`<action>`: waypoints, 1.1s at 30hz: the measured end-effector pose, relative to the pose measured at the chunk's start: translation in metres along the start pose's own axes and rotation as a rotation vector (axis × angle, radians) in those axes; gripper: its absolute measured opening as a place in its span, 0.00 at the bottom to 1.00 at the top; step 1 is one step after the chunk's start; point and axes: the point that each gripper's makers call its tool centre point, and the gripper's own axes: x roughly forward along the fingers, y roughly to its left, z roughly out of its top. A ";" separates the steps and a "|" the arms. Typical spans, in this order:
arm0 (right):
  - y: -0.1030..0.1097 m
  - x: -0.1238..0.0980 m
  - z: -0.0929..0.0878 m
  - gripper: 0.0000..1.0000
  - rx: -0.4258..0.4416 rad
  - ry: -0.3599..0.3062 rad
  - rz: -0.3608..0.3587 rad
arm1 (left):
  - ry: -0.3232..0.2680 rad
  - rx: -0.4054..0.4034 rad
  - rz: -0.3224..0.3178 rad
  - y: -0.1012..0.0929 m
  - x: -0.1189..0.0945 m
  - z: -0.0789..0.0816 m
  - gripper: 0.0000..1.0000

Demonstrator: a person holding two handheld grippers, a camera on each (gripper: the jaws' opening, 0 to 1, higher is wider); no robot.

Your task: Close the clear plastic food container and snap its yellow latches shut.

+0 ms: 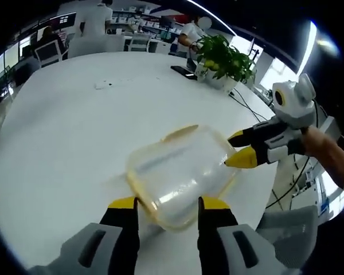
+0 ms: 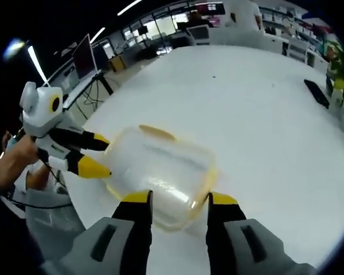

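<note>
The clear plastic container point(image 1: 180, 172) lies on the white round table point(image 1: 74, 132), its lid resting on top with a yellow rim around it. A yellow latch point(image 1: 180, 133) sticks out flat on its far side. My left gripper point(image 1: 169, 203) is open, and the container's near end sits between its yellow fingertips. My right gripper point(image 1: 241, 149) comes in from the right, open, its tips at the container's edge. In the right gripper view the container point(image 2: 160, 172) lies between my right gripper's point(image 2: 180, 198) open jaws, the latch point(image 2: 156, 133) is beyond, and the left gripper point(image 2: 98, 153) is at its left side.
A potted plant point(image 1: 221, 57) and a flat black device point(image 1: 183, 71) stand at the table's far side. The table edge point(image 1: 258, 195) runs close by the container. Chairs, desks and people fill the room behind. A monitor point(image 2: 83, 54) stands off the table.
</note>
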 end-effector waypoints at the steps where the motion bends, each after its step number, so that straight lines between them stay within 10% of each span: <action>1: -0.001 -0.001 0.000 0.33 0.002 -0.001 -0.001 | 0.002 -0.002 0.001 0.000 0.000 0.000 0.32; 33: 0.001 -0.003 -0.002 0.33 0.036 -0.005 -0.016 | 0.013 -0.008 0.006 0.001 0.002 0.001 0.32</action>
